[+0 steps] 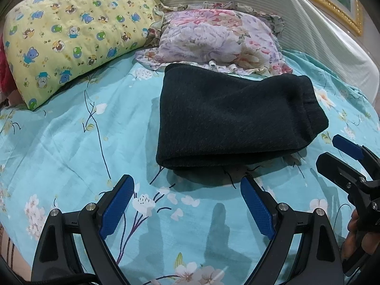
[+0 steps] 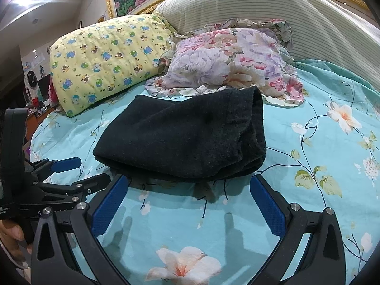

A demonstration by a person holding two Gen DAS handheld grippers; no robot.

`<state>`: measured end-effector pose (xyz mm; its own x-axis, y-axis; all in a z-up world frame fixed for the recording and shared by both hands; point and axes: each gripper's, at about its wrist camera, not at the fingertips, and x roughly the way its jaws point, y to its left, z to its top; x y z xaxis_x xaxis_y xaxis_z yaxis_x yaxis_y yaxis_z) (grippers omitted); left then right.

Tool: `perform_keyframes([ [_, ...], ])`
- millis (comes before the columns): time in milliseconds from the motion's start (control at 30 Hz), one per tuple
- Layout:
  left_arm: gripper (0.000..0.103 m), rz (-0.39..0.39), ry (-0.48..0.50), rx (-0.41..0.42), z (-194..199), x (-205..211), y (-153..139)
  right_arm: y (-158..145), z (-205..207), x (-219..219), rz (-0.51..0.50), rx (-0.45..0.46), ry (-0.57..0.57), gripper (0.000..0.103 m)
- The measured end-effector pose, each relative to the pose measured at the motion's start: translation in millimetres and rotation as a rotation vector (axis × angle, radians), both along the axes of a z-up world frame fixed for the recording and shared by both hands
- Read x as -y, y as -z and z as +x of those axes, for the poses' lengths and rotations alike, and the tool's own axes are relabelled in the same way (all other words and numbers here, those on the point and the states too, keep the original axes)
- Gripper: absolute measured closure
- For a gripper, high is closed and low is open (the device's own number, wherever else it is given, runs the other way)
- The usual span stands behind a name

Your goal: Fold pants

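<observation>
The bed [image 1: 59,142] under its turquoise flowered sheet carries the folded black pants [image 1: 228,118] near its head edge, just before the floral pillow [image 1: 213,40]. My left gripper [image 1: 187,204] and right gripper [image 2: 190,201] hover, fingers released, empty.

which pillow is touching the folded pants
The ruffled floral pink-and-lilac pillow: the folded black knit pants overlap its front frill. The yellow bear-print pillow lies apart.

Black folded pants [image 1: 228,123] lay on a turquoise bedsheet [image 1: 71,142] printed with white blossoms. Behind were a yellow cartoon-bear pillow [image 1: 71,38] and a pink-lilac floral pillow [image 1: 218,40]. The tongs' pads [image 1: 116,207] were blue.
</observation>
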<state>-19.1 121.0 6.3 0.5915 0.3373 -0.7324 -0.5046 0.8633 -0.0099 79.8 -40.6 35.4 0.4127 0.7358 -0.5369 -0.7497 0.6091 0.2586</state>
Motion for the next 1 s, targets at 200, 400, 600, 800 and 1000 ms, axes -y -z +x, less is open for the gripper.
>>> perform_keyframes([
  [200, 0.011, 0.009, -0.015, 0.011, 0, -2, -5, -3, -1, -1, 0.003, 0.004, -0.002, 0.001],
  [400, 0.011, 0.010, -0.010, 0.016, 2, -2, -9, -7, 0, 0, 0.011, 0.005, 0.002, 0.001],
  [600, 0.011, 0.020, 0.000, 0.039, 2, 0, -16, -6, 2, 2, 0.010, 0.003, 0.010, 0.001],
  [800, 0.011, 0.038, 0.012, 0.051, 7, 2, -23, -11, 9, 8, 0.019, 0.017, 0.028, 0.001],
  [1000, 0.011, 0.035, 0.010, 0.044, 16, -2, -23, -15, 21, 11, 0.027, 0.005, 0.047, 0.001],
])
